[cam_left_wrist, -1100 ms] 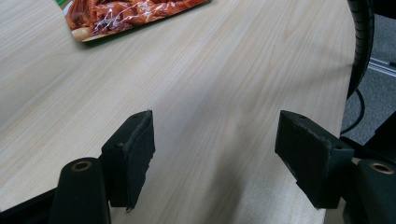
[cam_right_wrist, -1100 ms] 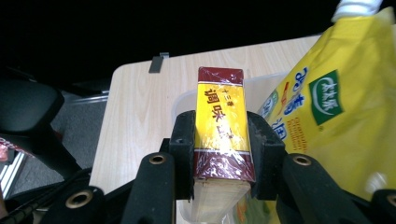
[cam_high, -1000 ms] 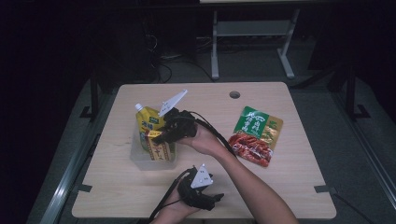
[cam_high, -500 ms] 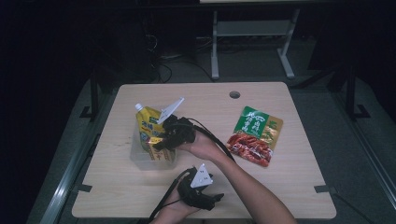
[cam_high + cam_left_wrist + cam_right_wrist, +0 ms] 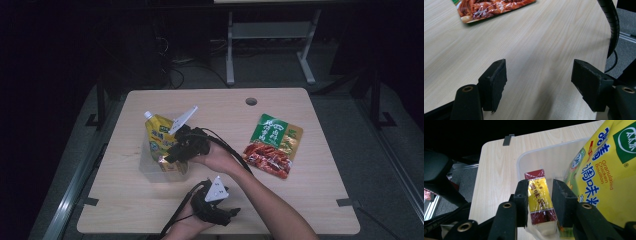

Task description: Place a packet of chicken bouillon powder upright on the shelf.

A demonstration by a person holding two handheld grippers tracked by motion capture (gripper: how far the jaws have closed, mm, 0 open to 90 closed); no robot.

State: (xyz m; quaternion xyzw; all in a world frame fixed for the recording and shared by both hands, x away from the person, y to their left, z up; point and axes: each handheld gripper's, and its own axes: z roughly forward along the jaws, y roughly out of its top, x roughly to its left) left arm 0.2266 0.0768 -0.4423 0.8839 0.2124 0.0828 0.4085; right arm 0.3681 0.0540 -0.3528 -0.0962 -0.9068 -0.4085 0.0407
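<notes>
My right gripper [image 5: 539, 188] is shut on a small yellow and red packet [image 5: 539, 200], held just over a clear plastic tub [image 5: 544, 157]. A yellow chicken bouillon pouch [image 5: 606, 177] stands in the tub, right beside the packet. In the high view the right gripper [image 5: 172, 154] sits at the table's left side over the tub [image 5: 147, 169], with the pouch [image 5: 158, 134] leaning behind it. My left gripper [image 5: 231, 212] rests near the table's front edge. Its jaws are wide open [image 5: 539, 75] with bare wood between them.
A red and green snack bag [image 5: 272, 145] lies flat on the table's right half, and its near end appears in the left gripper view [image 5: 494, 7]. A cable hole [image 5: 251, 101] sits at the back edge. A black cable [image 5: 610, 22] hangs by the table's edge.
My right gripper has sunk a little towards the tub with the packet still in it. The left gripper has stayed in place.
</notes>
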